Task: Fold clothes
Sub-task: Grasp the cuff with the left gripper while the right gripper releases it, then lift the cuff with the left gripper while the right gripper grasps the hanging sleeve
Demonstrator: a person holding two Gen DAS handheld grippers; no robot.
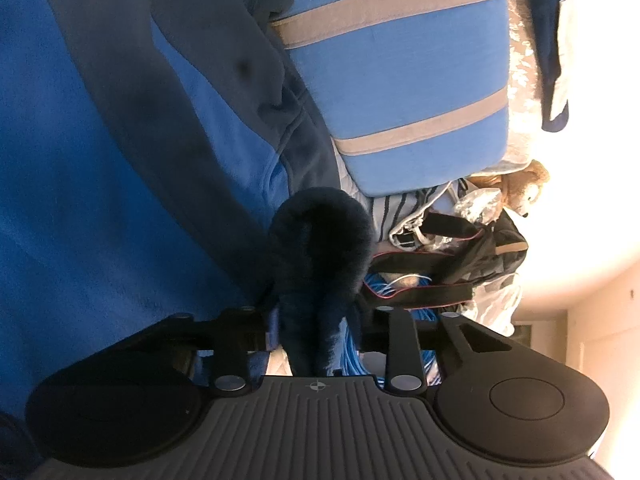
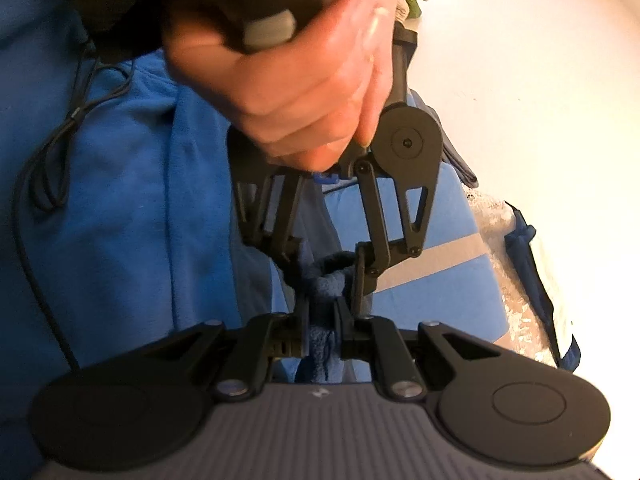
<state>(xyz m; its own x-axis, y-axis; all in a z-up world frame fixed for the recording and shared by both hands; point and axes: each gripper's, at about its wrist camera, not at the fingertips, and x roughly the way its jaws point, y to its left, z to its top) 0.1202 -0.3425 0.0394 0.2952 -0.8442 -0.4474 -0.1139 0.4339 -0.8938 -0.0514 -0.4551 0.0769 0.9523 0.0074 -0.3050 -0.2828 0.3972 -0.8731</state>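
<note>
A plush toy (image 1: 530,184), black bag (image 1: 480,248) and, apparently, blue cable (image 1: 384,286).

Bkgd: pale wall (image 1: 600,240), strongly lit, w/ dark doorway (image 1: 522,330) at lower right. Clutter nearby: plush toy (image 1: 528,188), black bag (image 1: 460,256), blue cable coil (image 1: 384,284).

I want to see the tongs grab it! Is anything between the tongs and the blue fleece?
No. Both tongs are already clamped on the blue fleece garment: the left tongs pinch a dark fuzzy edge, the right tongs a bunched fold.
</note>
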